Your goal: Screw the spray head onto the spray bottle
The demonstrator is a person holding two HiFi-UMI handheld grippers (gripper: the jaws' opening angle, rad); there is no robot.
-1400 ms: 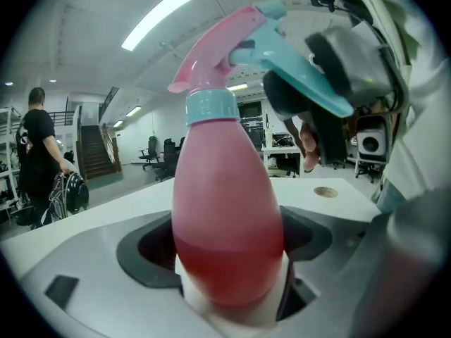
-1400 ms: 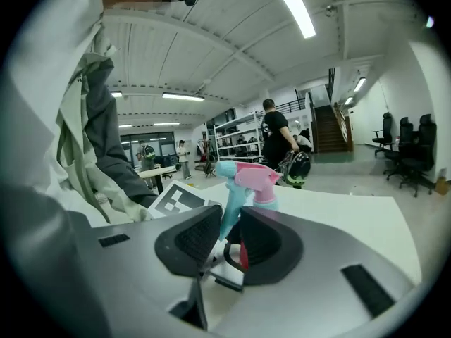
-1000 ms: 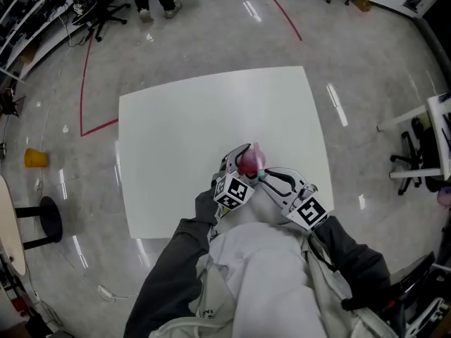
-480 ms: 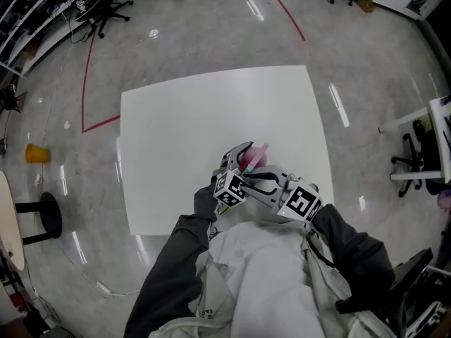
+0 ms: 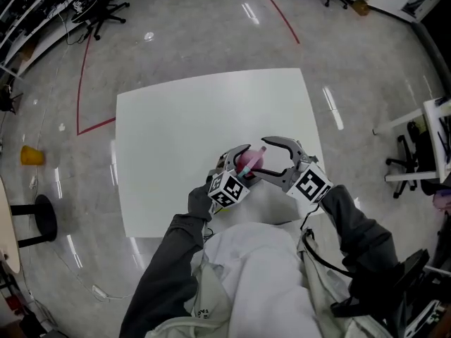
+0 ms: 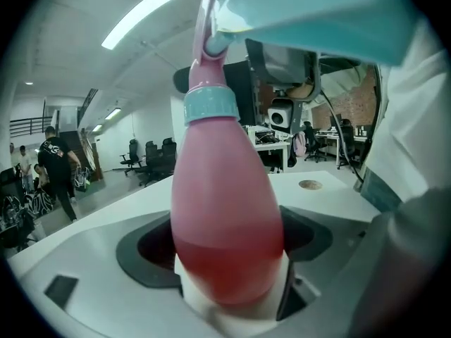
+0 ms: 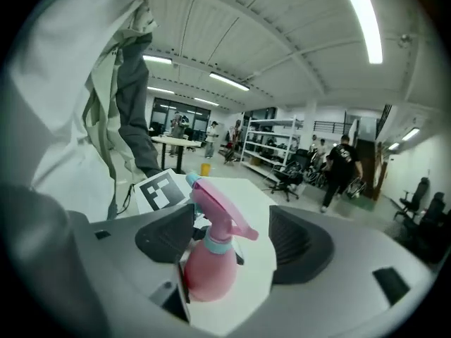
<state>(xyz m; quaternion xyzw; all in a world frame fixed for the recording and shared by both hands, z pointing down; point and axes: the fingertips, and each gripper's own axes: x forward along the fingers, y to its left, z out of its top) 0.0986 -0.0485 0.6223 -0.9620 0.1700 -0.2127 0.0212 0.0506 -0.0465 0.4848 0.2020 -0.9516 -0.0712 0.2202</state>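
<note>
A pink spray bottle [image 5: 248,162] is held over the near edge of the white table [image 5: 183,118], with my left gripper [image 5: 243,159] shut on its body. In the left gripper view the bottle [image 6: 225,217] fills the gap between the jaws, and its teal collar [image 6: 209,104] and pink spray head [image 6: 209,20] sit on top. My right gripper [image 5: 261,158] stands just right of the bottle, its jaws opening wide. In the right gripper view the spray head [image 7: 215,206] and bottle [image 7: 211,273] lie between the jaws, whose pads do not touch them.
The table's far half is bare white. On the grey floor there is red tape [image 5: 81,83], a yellow object [image 5: 29,155] and a black stool [image 5: 42,217] to the left, and office chairs [image 5: 409,164] to the right. People stand far off in both gripper views.
The right gripper, shut at the spray head before, has opened wide and swung up to the right. The left gripper still holds the bottle in about the same place.
</note>
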